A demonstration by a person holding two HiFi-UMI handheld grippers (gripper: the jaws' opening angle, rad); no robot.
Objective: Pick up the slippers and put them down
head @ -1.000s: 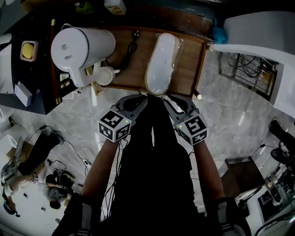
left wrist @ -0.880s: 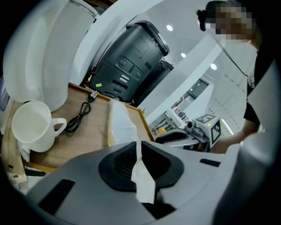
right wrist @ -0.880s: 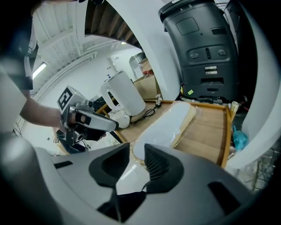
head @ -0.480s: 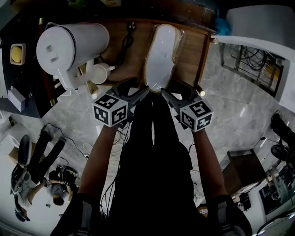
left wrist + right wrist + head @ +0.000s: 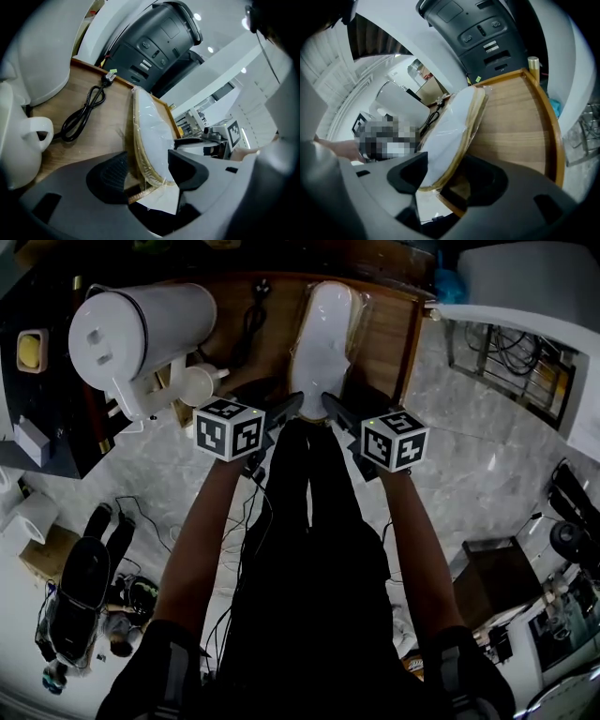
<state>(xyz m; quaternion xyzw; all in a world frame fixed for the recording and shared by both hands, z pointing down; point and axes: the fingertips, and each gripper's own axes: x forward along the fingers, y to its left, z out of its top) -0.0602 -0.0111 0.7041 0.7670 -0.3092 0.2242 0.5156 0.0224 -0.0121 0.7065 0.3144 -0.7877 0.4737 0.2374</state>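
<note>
The pair of white slippers (image 5: 323, 343), wrapped in clear plastic with a tan rim, lies lengthwise on the wooden table (image 5: 384, 343). Its near end pokes over the table's front edge. My left gripper (image 5: 281, 411) and right gripper (image 5: 336, 411) flank that end. Both sets of jaws are opening. In the left gripper view the slippers' (image 5: 152, 136) heel end sits between my left gripper's (image 5: 147, 168) spread jaws, and the pads stand off it. The right gripper view shows the slippers (image 5: 447, 136) likewise between my right gripper's (image 5: 445, 173) wide jaws, unpressed.
A large white kettle (image 5: 141, 334) stands at the table's left with a white cup (image 5: 202, 385) beside it. A black cable (image 5: 253, 320) lies between the kettle and the slippers. A raised wooden lip (image 5: 548, 117) borders the table's right side. Cables litter the marble floor (image 5: 469, 474).
Both grippers have sunk toward the table's near edge. Their jaws, shut on the slippers' near end before, have spread and let go. The slippers now rest on the table.
</note>
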